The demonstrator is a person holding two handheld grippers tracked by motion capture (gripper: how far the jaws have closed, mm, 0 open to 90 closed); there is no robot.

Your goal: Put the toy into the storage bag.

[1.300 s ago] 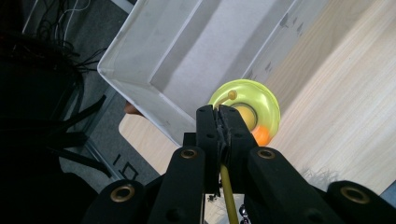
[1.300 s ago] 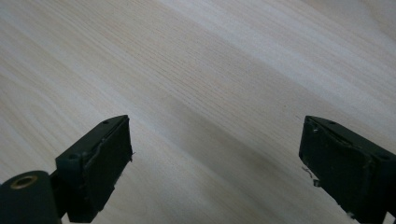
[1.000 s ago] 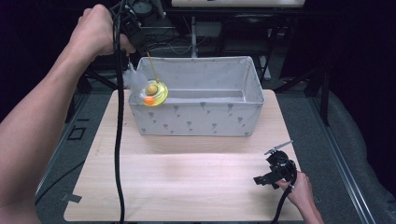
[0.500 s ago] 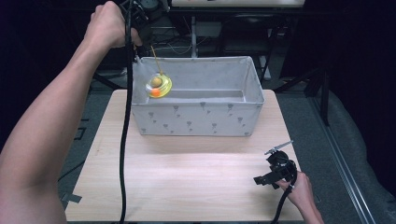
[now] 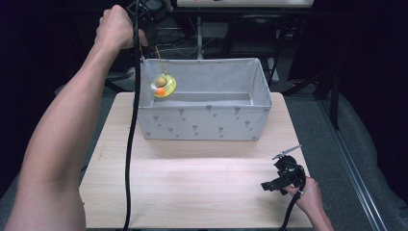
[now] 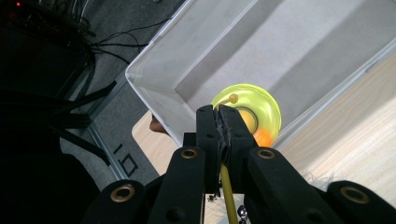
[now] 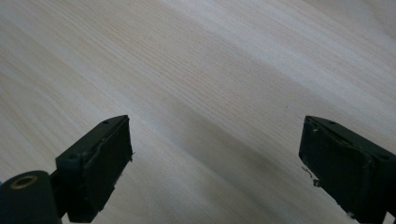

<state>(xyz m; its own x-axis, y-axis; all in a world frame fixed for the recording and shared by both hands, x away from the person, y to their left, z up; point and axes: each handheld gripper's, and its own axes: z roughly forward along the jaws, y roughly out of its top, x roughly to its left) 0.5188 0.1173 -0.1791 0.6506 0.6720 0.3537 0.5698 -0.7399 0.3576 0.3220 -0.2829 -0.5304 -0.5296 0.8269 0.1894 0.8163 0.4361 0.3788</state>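
A pale wooden counter (image 5: 192,187) stands in a dark room, with black frames and cables behind it. Nearest the viewer, at the counter's front right corner, a hand holds the right claw (image 5: 281,179) low over the bare wood. In the right gripper view its two black jaws stand wide apart with nothing between them, and plain wood grain lies beneath them. On the left side a bare forearm reaches from the front edge up and away across the counter, a black cable trailing down beside it. Farther back, in the middle of the counter, sits a grey fabric bin (image 5: 207,122) with a small printed pattern on its walls and an open top. At the far left, above the bin's back left corner, the left claw (image 6: 218,122) is held high in the raised hand. Its jaws are pressed together on a thin yellow string (image 6: 226,184). From that string a round yellow toy (image 5: 163,85) with an orange spot hangs in the air, just inside the bin's left end near the rim, clear of the bin's floor
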